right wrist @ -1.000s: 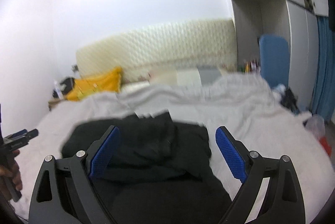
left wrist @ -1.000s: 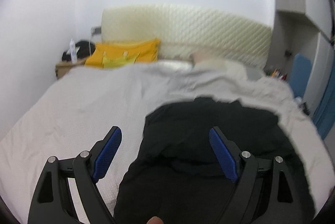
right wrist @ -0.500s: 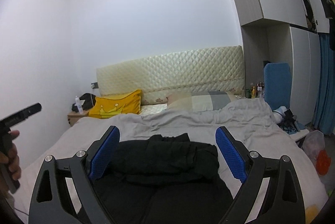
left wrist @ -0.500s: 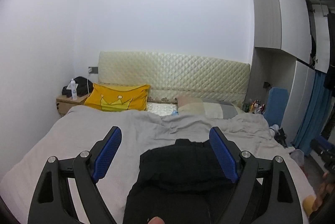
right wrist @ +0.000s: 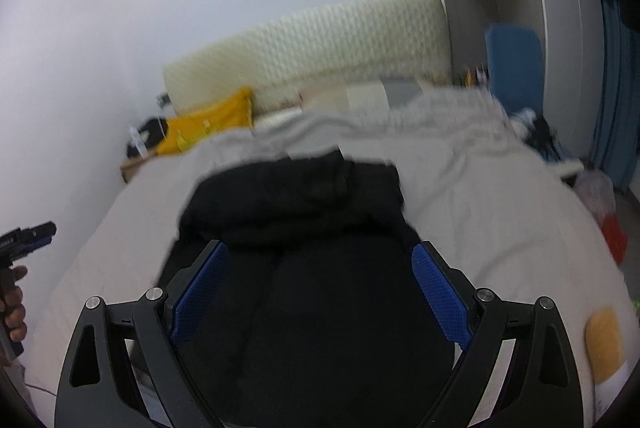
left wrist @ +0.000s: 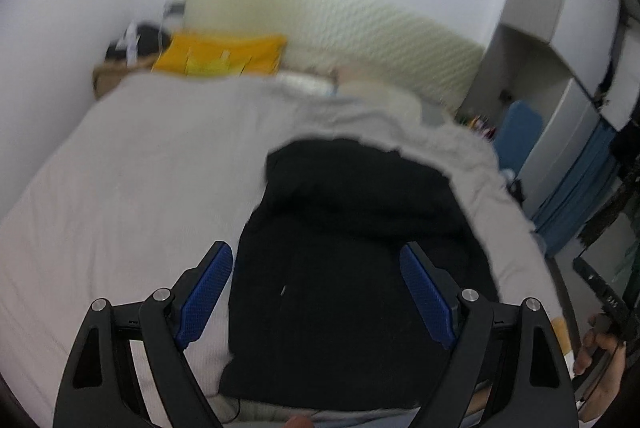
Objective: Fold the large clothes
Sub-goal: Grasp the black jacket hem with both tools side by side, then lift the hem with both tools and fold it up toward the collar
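Note:
A large black garment (left wrist: 352, 248) lies spread on the grey bed cover (left wrist: 140, 167), its far end bunched in folds. It also shows in the right wrist view (right wrist: 312, 268). My left gripper (left wrist: 316, 292) is open and empty, held above the garment's near part. My right gripper (right wrist: 320, 296) is open and empty, also above the garment's near part. Both views are blurred by motion.
A yellow pillow (left wrist: 220, 53) and a quilted headboard (left wrist: 340, 23) are at the far end. A bedside table (left wrist: 108, 75) stands far left. Wardrobes (right wrist: 560, 27), a blue board (right wrist: 514, 59) and bags (right wrist: 600, 195) are to the right of the bed.
Both grippers have tilted down toward the bed, so the garment fills more of each view. Their jaws stay open and empty.

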Motion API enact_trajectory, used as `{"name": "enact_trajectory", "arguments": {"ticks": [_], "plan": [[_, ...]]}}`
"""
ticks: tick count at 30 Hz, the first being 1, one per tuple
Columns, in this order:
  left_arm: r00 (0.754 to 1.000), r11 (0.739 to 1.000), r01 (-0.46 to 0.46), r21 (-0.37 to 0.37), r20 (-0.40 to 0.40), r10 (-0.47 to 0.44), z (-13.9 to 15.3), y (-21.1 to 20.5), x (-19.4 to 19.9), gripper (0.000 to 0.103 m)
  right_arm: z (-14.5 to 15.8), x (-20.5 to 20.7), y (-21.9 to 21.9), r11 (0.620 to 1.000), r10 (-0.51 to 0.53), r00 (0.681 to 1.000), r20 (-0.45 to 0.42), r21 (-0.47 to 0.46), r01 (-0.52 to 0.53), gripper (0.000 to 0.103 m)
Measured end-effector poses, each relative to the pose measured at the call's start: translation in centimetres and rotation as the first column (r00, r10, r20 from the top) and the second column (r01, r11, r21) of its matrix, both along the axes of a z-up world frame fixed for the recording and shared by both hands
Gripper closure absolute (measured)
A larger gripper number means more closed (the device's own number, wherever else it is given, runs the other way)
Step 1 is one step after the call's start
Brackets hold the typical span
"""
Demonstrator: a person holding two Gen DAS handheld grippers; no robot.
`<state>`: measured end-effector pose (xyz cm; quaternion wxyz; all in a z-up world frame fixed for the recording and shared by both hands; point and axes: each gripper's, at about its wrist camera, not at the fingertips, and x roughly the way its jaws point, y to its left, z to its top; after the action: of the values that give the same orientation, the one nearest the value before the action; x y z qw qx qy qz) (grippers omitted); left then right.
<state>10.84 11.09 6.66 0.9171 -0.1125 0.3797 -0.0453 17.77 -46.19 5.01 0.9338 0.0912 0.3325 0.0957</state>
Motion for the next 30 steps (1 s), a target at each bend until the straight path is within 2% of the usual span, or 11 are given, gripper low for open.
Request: {"name": "enact_trajectory", "arguments": {"ticks": [2,5,10,15,18,22,27,30], "plan": [[0.998,1.0,0.005,-0.031,-0.065,-0.007,-3.2,0.8,0.4,0.016,-2.0,0.4,-0.7,1.0,-0.009,0.999,-0.046,-0.005,0.009,0.01],[0.987,0.999,-0.01,-0.039,-0.163,0.003,-8.2,1.6,1.1,0.016,-5.5,1.1,-1.8,0.999,-0.032,0.992,-0.126,-0.009,0.031,0.01],[0.943,0.996,-0.02,-0.081,-0.332,-0.008,-15.2,2.7,2.3,0.016,-11.2,3.0,-4.3,0.996,-0.067,0.959,-0.275,0.031,0.079,0.01],[0.902,0.995,-0.067,-0.077,-0.432,0.027,-20.1,3.6,3.5,0.016,-14.8,4.4,-6.7,0.991,-0.107,0.925,-0.366,0.037,0.129,0.01],[0.88,0.99,-0.094,-0.107,-0.474,0.032,-22.0,4.5,4.2,0.016,-17.1,5.1,-8.7,0.977,-0.13,0.892,-0.432,0.098,0.19,0.01],[0.87,0.984,-0.123,-0.131,-0.49,0.043,-23.2,5.2,5.5,0.016,-19.6,5.6,-10.7,0.951,-0.138,0.851,-0.507,0.171,0.256,0.01],[0.849,0.981,-0.146,-0.131,-0.526,0.056,-24.3,5.2,6.5,0.016,-20.0,5.8,-11.9,0.944,-0.185,0.846,-0.5,0.149,0.295,0.01],[0.843,0.966,-0.213,-0.149,-0.528,0.104,-24.8,6.3,6.7,0.016,-21.2,5.9,-13.2,0.922,-0.2,0.821,-0.535,0.18,0.342,0.01]]}}
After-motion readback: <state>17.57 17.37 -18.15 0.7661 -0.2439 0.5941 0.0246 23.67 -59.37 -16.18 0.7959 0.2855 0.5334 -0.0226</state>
